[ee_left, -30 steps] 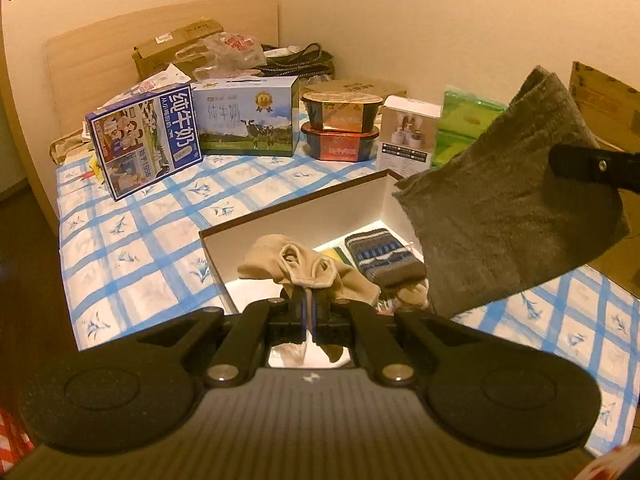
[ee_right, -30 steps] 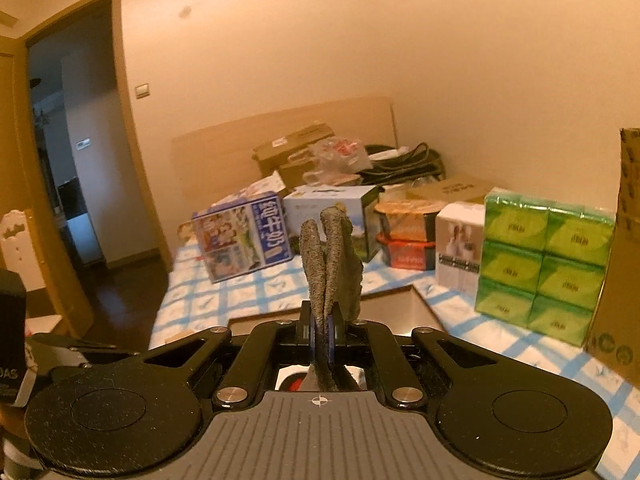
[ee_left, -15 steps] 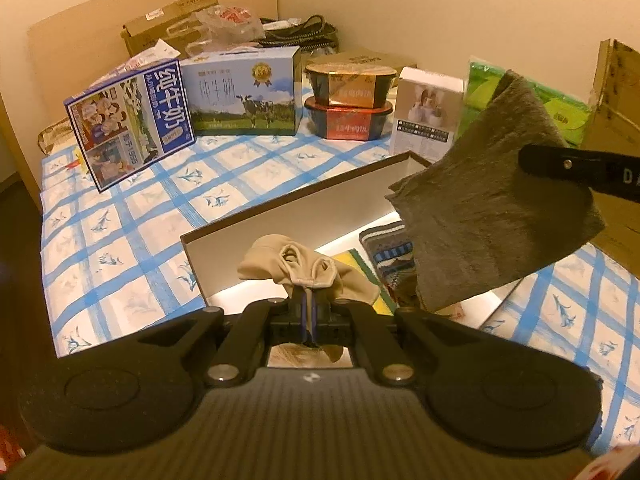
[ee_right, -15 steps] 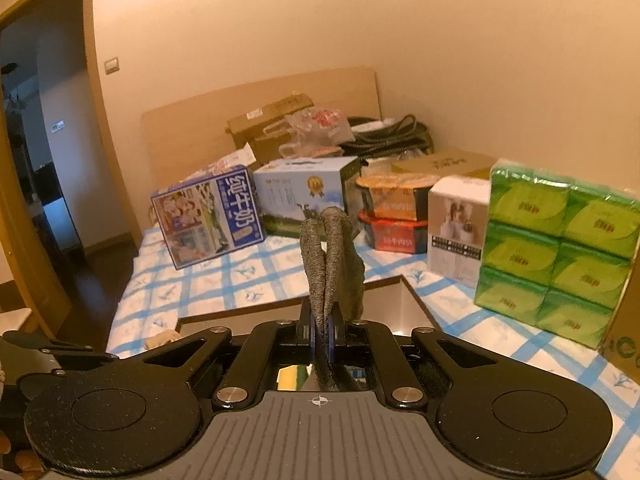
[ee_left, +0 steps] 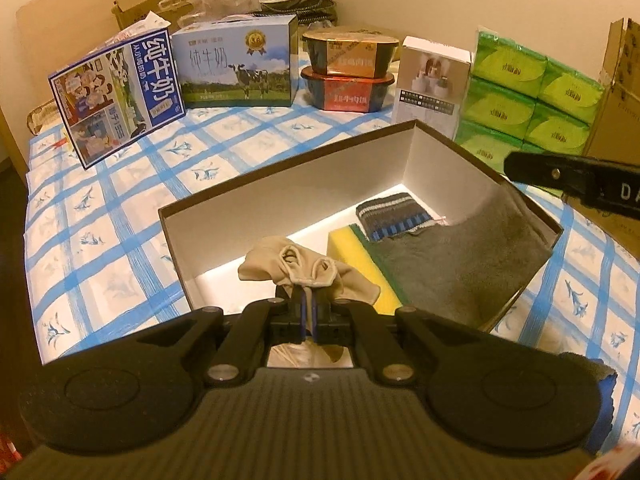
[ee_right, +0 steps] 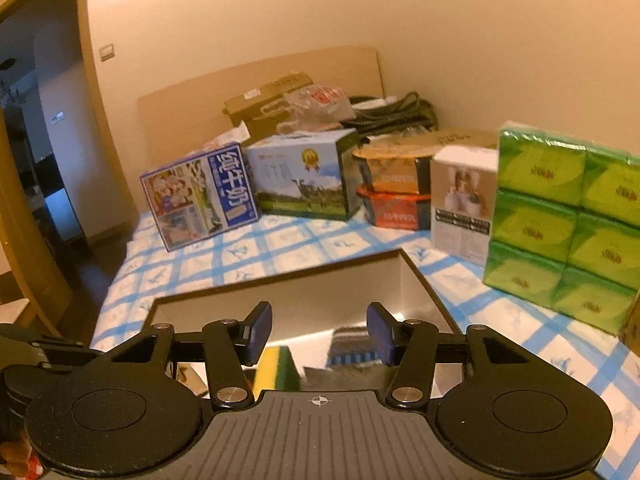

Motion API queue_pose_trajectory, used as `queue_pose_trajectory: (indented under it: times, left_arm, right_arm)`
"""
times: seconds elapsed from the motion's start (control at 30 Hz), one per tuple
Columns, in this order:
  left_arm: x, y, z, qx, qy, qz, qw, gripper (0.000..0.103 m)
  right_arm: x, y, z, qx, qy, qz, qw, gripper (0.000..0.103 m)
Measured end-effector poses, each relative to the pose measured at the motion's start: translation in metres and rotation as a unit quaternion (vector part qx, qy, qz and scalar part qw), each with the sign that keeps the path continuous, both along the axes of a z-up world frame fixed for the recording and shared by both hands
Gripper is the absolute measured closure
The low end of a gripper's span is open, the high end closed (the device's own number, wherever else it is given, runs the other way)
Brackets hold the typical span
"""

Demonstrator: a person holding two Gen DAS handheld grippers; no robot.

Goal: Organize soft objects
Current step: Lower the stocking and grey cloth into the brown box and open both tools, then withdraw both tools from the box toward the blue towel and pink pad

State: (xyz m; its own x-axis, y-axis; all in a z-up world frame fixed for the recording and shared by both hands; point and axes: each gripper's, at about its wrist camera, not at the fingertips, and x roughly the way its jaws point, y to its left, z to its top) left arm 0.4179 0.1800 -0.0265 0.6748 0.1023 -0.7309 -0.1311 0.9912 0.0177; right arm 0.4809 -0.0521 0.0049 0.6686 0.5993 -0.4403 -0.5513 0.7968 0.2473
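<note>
While our left gripper (ee_left: 308, 307) pinches the crumpled beige knit sock (ee_left: 308, 270) over the near left of the open white-lined cardboard box (ee_left: 280, 204), we judge it best lowered into the bare corner before release. Rightward lie a spongy yellow-green block (ee_left: 352, 246), a ribbed striped sock (ee_left: 394, 214) and a flat grey felt cloth (ee_left: 468, 264). Our right gripper (ee_right: 319, 334) gapes wide, empty.

Beige sock (ee_left: 308, 270), grey towel (ee_left: 460, 268), yellow-green sponge (ee_left: 352, 248), blue-checked tablecloth (ee_left: 120, 216)
</note>
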Motion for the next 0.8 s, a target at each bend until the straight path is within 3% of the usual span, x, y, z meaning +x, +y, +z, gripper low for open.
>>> queue_pose_trajectory:
  times: [0.2, 0.33, 0.8]
  left_arm:
    - [0.004, 0.0, 0.0, -0.003, 0.0, 0.002, 1.0, 0.097]
    - [0.004, 0.002, 0.003, 0.0, -0.006, 0.006, 1.0, 0.077]
    - [-0.005, 0.001, 0.005, 0.0, 0.008, 0.01, 0.9999, 0.075]
  right_arm:
    - [0.001, -0.005, -0.01, -0.005, 0.02, -0.006, 1.0, 0.05]
    - [0.0, -0.006, -0.011, -0.009, 0.023, -0.008, 1.0, 0.048]
    - [-0.016, -0.009, -0.011, -0.031, 0.029, 0.006, 0.999, 0.038]
